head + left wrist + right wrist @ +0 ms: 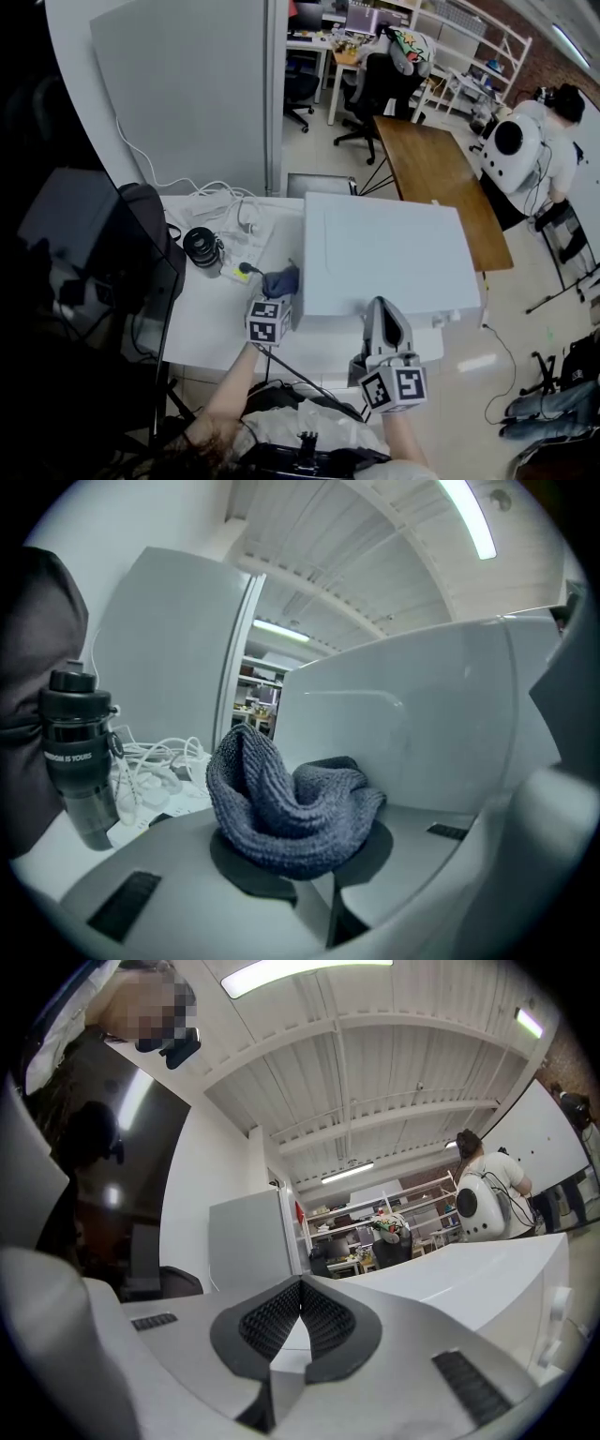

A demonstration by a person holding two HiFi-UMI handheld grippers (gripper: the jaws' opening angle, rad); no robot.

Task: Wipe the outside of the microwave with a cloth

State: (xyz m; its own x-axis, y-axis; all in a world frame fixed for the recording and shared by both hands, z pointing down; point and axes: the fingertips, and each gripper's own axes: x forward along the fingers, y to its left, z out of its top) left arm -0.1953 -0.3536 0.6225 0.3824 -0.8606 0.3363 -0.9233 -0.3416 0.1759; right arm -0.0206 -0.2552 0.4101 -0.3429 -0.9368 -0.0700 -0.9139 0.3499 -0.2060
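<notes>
Desk (211, 319), left of microwave (384, 253): left gripper (277, 292) pinches bunched cloth (291, 808), right gripper (300, 1321) closed, empty; wiping drag could pull cloth free.

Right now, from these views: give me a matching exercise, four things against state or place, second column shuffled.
1. cloth
2. right hand-held gripper
3. microwave
4. black bottle

A. shut, empty
B. white, on the table
C. clamped in the left hand-held gripper
D. upright, left of the microwave, beside white cables

Pairs: 1-C, 2-A, 3-B, 4-D
</notes>
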